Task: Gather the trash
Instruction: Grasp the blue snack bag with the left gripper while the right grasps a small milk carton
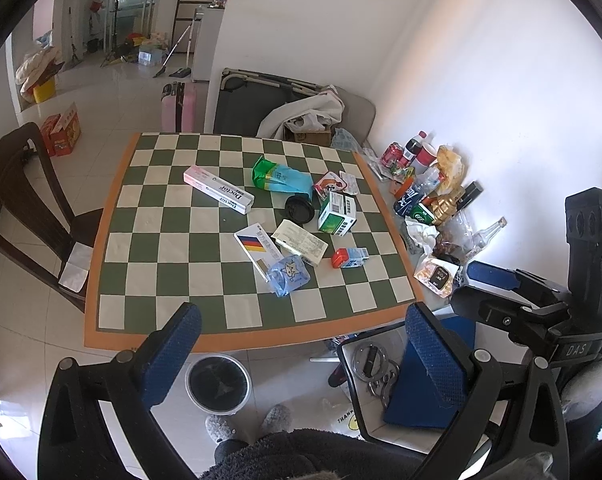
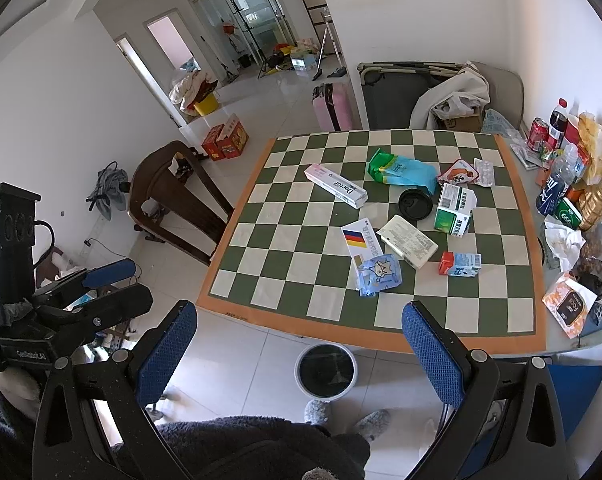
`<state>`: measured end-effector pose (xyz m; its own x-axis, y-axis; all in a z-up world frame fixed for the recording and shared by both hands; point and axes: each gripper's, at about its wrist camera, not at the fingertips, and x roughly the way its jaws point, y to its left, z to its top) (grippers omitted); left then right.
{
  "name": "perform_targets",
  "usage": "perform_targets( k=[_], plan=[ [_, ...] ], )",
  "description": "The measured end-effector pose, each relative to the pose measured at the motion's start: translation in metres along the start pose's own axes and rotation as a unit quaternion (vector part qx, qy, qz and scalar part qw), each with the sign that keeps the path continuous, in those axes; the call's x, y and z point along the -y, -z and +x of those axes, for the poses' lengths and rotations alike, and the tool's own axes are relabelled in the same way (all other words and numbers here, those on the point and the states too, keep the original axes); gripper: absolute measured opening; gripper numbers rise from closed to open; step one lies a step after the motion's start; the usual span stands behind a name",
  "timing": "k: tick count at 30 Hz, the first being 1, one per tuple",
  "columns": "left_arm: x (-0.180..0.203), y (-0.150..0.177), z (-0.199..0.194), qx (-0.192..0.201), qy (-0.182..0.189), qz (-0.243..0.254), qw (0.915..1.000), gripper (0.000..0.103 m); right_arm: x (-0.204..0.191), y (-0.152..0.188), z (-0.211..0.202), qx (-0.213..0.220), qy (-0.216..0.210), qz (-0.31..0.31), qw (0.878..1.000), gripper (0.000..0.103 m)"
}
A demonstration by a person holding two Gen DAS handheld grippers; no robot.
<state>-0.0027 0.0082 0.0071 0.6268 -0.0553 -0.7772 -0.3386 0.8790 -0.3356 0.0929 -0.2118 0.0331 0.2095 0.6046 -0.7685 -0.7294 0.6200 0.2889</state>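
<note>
Task barely begun: left gripper (image 1: 301,344) and right gripper (image 2: 299,340) both with fingers wide, empty, above round white-rimmed black-lined bin (image 2: 325,372) on floor. Litter, including blue crumpled wrapper (image 2: 379,276) and red-blue small carton (image 2: 459,264), beyond bin on green-white checkered worktop (image 2: 301,264). No obstruction.

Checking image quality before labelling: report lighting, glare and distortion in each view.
Left wrist view: daylight, wall at right washed out, checkered table bowed by fisheye, dark vignette corners. Right wrist view: similar daylight, floor glare near the pink suitcase, table edges curved, items sharp.
</note>
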Motion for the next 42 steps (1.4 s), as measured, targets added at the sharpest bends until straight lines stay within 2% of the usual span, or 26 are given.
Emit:
perform_targets(
  k=[4,5,8,10,14,15,17,21,23,29,31,33,34,36,38,39,41,42],
  plan=[
    [-0.001,0.001,0.012,-0.004,-0.002,0.001,1.0,0.103,0.0,0.0,0.002,0.0,0.0,0.001,1.0,0.103],
    [-0.003,0.001,0.015,-0.002,-0.012,0.003,0.9999,0.103,0.0,0.0,0.003,0.0,0.0,0.004,1.0,0.103],
    [-0.008,-0.003,0.031,0.005,-0.099,0.022,0.9948,0.103,0.0,0.0,0.007,0.008,0.014,0.02,1.0,0.103],
    [-0.014,-0.006,0.054,0.006,-0.165,0.042,0.9853,0.103,-0.007,0.001,0.012,0.016,0.048,0.03,0.998,0.103],
    [-0.034,-0.011,0.113,-0.029,-0.205,0.037,0.9776,0.103,0.012,-0.002,0.043,0.01,0.163,0.031,0.986,0.103],
    [-0.04,-0.013,0.13,-0.043,-0.209,0.03,0.9765,0.103,0.02,-0.004,0.056,0.003,0.19,0.028,0.981,0.103],
    [-0.053,-0.015,0.171,-0.086,-0.209,0.004,0.9742,0.103,0.042,-0.011,0.079,-0.016,0.215,0.03,0.976,0.103],
    [-0.063,-0.011,0.248,-0.17,-0.182,-0.06,0.9667,0.103,0.108,-0.019,0.139,-0.075,0.23,0.055,0.969,0.103],
    [-0.057,-0.01,0.277,-0.202,-0.182,-0.074,0.9595,0.103,0.14,-0.024,0.166,-0.095,0.23,0.07,0.966,0.103],
    [-0.042,-0.004,0.388,-0.3,-0.137,-0.132,0.9347,0.102,0.26,-0.015,0.238,-0.163,0.226,0.142,0.95,0.103],
    [-0.038,-0.003,0.417,-0.316,-0.136,-0.137,0.9288,0.095,0.292,-0.01,0.255,-0.179,0.223,0.173,0.942,0.103],
    [-0.037,-0.002,0.44,-0.329,-0.141,-0.144,0.9226,0.065,0.321,-0.006,0.276,-0.189,0.212,0.197,0.938,0.103],
    [-0.037,-0.001,0.449,-0.333,-0.148,-0.148,0.9194,0.059,0.327,-0.006,0.281,-0.195,0.211,0.204,0.936,0.103],
    [-0.04,-0.001,0.455,-0.325,-0.152,-0.159,0.92,0.035,0.349,-0.006,0.297,-0.202,0.182,0.259,0.927,0.103],
    [-0.039,-0.002,0.455,-0.317,-0.155,-0.164,0.9212,0.021,0.359,-0.006,0.306,-0.2,0.144,0.319,0.915,0.103],
    [-0.038,-0.003,0.454,-0.315,-0.161,-0.161,0.9214,0.02,0.364,-0.007,0.314,-0.197,0.131,0.348,0.907,0.103],
    [-0.031,-0.007,0.45,-0.31,-0.173,-0.145,0.9237,0.008,0.37,-0.009,0.327,-0.194,0.129,0.383,0.894,0.103],
    [-0.028,-0.011,0.445,-0.305,-0.18,-0.136,0.9253,0.007,0.371,-0.01,0.334,-0.195,0.132,0.396,0.888,0.103]
  ],
)
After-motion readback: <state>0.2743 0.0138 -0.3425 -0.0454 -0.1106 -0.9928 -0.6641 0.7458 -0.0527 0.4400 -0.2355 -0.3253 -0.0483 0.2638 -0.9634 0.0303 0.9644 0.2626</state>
